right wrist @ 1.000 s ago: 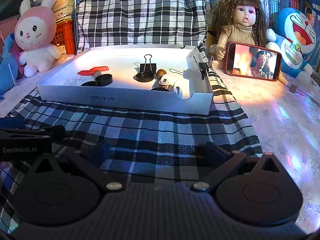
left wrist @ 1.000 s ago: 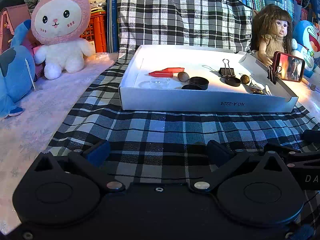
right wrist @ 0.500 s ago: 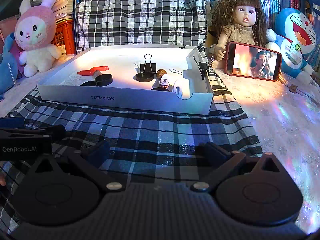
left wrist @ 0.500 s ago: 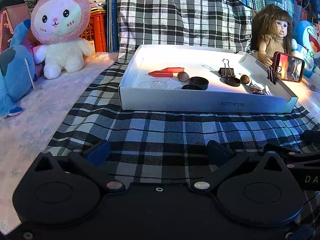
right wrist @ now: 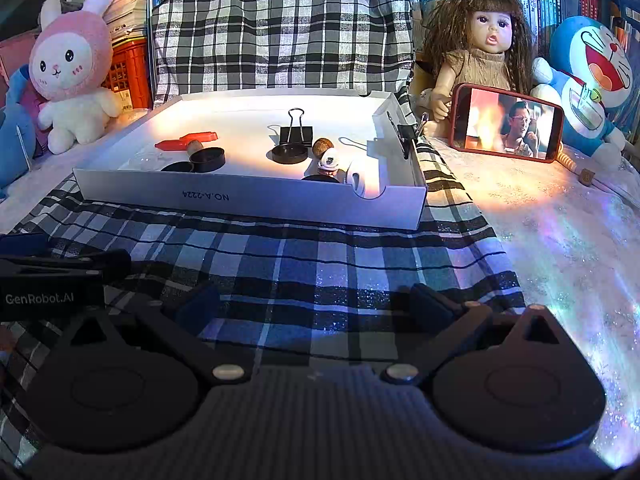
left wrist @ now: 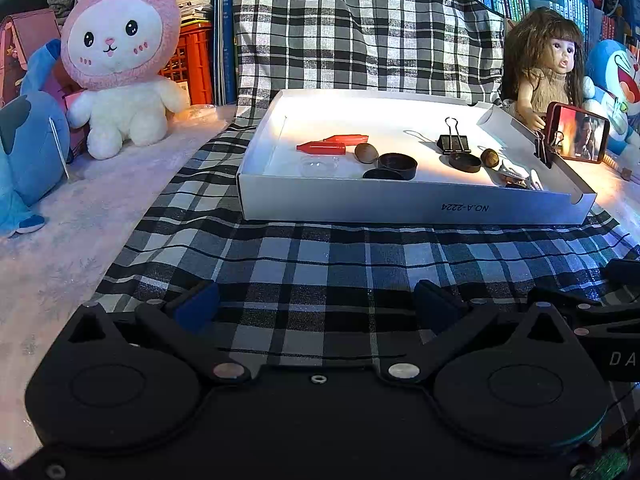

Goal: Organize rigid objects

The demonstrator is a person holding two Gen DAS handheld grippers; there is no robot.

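A shallow white box (left wrist: 400,200) (right wrist: 256,200) sits on the plaid cloth ahead of both grippers. Inside lie two red pointed caps (left wrist: 322,147) (right wrist: 188,141), a brown nut (left wrist: 366,153), dark round lids (left wrist: 397,164) (right wrist: 207,158), a black binder clip (left wrist: 453,142) (right wrist: 296,133), a second nut (left wrist: 489,157) (right wrist: 322,146) and a small white figure (right wrist: 329,161). My left gripper (left wrist: 316,308) stands open over the cloth, short of the box, nothing between its fingers. My right gripper (right wrist: 316,304) is likewise open and empty, beside the left one.
A pink rabbit plush (left wrist: 120,64) and a blue plush (left wrist: 28,148) stand at the left. A doll (right wrist: 480,52), a phone (right wrist: 508,124) playing video and a blue cat plush (right wrist: 592,76) stand at the right. Books and a plaid drape fill the back.
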